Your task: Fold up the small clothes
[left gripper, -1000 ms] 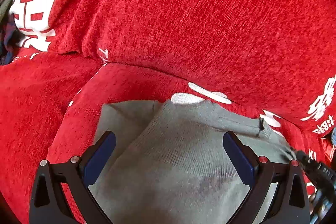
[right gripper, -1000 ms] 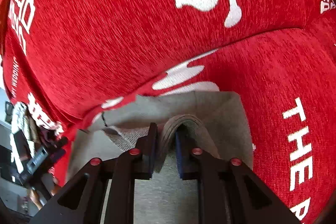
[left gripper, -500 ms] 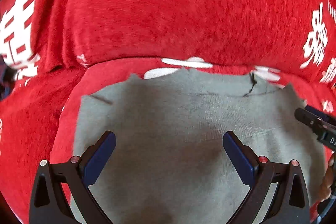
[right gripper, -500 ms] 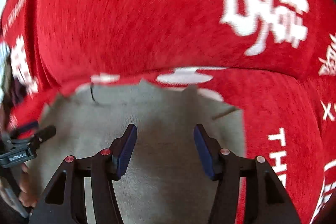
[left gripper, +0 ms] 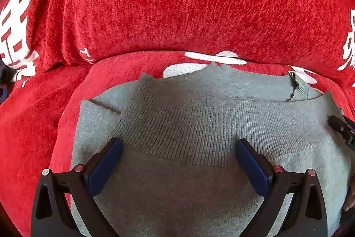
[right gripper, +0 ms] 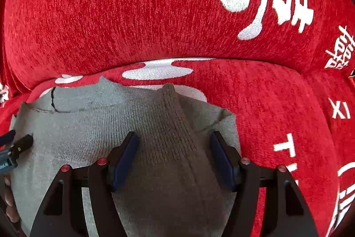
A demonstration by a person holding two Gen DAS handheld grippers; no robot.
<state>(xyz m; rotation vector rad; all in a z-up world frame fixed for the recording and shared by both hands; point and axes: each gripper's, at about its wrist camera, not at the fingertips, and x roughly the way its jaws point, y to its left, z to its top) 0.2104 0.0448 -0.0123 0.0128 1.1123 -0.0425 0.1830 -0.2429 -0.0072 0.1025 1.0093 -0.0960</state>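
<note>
A grey knit garment [left gripper: 188,126] lies flat on a red sofa seat [left gripper: 33,126], its ribbed band across the middle. My left gripper [left gripper: 178,148] is open and empty, its jaws spread just above the ribbed band. In the right wrist view the same garment [right gripper: 77,126] shows a ribbed sleeve or cuff [right gripper: 170,126] folded over its right part. My right gripper [right gripper: 174,146] is open, its jaws on either side of that ribbed sleeve without closing on it. The right gripper's tip shows at the left view's right edge [left gripper: 341,128].
The red sofa backrest [left gripper: 177,3] with white characters rises right behind the garment. The seat cushion [right gripper: 288,114] with white lettering extends to the right. The left gripper's tip [right gripper: 20,143] and a hand show at the right view's left edge.
My right gripper let go of the grey fabric fold and opened. The garment now lies spread flat. Both grippers have come lower and closer over it.
</note>
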